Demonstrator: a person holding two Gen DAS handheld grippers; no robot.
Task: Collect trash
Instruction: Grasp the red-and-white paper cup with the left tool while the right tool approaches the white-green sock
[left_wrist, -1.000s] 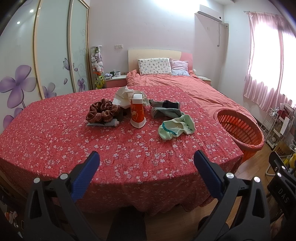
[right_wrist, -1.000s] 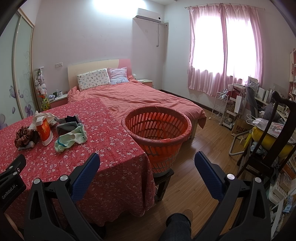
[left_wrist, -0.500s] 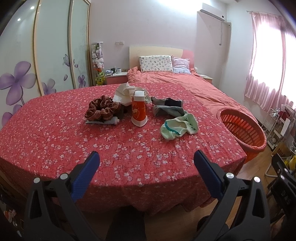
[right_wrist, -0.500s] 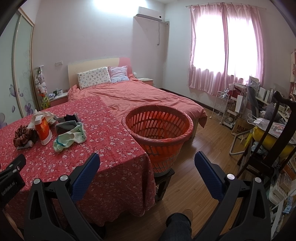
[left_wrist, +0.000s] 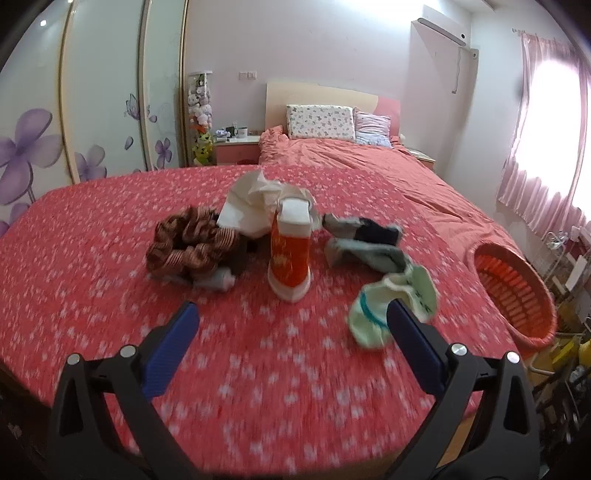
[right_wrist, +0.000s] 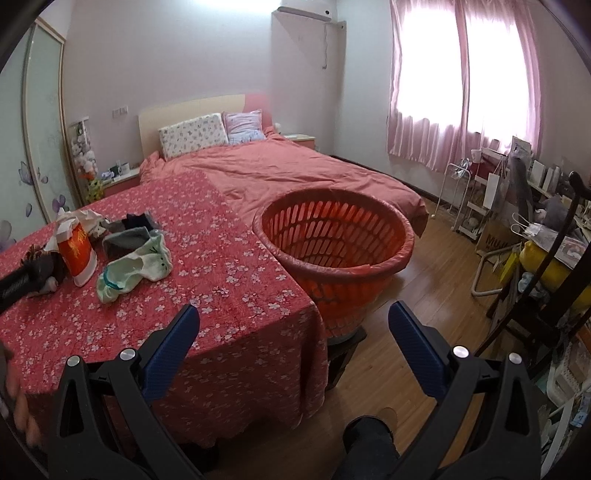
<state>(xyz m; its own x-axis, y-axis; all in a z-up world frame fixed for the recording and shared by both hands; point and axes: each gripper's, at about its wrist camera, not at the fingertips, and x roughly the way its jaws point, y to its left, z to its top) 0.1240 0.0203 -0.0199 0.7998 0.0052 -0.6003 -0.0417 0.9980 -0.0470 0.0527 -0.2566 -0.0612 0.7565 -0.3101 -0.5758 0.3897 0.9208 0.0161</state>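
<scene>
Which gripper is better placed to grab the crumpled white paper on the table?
Left. The open left gripper faces the crumpled white paper; the open right gripper points at the orange plastic basket.

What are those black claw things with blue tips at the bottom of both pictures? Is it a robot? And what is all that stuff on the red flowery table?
No robot here: a person holds a hand tool in each hand, and each tool has two fingers with blue pads and a little camera that looks out between them. One picture comes from the left gripper, the other from the right gripper. Both are wide open and hold nothing.

On the table with the flowery cloth lie an orange and white carton standing upright, crumpled white paper behind it, a brown striped scrunchie, dark grey socks and a pale green sock. The left view is a bit blurred.

Beside the table stands an orange basket, which looks empty. Behind everything is a bed.
</scene>
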